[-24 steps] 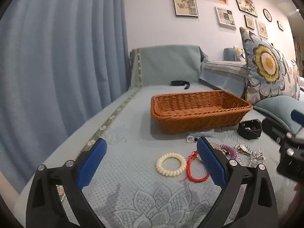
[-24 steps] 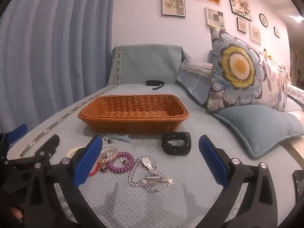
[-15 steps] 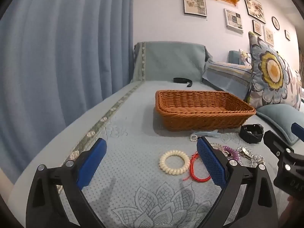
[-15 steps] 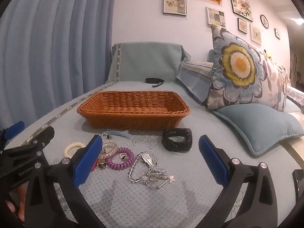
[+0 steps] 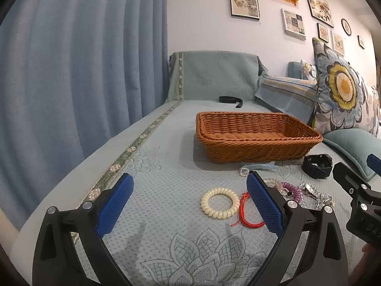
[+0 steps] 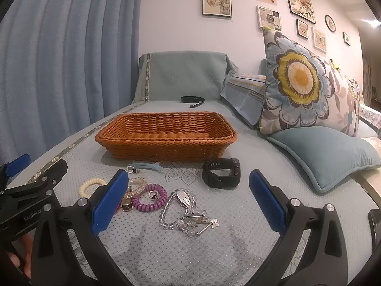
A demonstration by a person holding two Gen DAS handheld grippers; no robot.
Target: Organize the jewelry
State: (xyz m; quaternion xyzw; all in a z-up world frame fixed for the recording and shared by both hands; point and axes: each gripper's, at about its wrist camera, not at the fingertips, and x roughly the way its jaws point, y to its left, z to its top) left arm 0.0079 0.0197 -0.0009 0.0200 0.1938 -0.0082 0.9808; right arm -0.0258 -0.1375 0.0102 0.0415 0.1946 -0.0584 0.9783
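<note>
An empty brown wicker basket (image 5: pixel 257 140) (image 6: pixel 166 138) stands on the blue sofa cover. In front of it lie a cream coil bracelet (image 5: pixel 219 202) (image 6: pixel 91 186), a red cord bracelet (image 5: pixel 247 211), a purple coil bracelet (image 6: pixel 149 196), a silver bead chain (image 6: pixel 185 212), a black watch (image 6: pixel 221 172) (image 5: pixel 318 165) and a light blue clip (image 6: pixel 145 166). My left gripper (image 5: pixel 189 197) is open and empty just before the cream bracelet. My right gripper (image 6: pixel 188 195) is open and empty over the silver chain.
A black strap (image 6: pixel 193 100) lies behind the basket. A flowered cushion (image 6: pixel 307 83) and a plain blue cushion (image 6: pixel 326 152) sit at the right. Blue curtains (image 5: pixel 71 71) hang along the left edge of the sofa.
Both grippers have tilted level and drifted slightly; the jewelry and basket have not moved. Both stay open.
</note>
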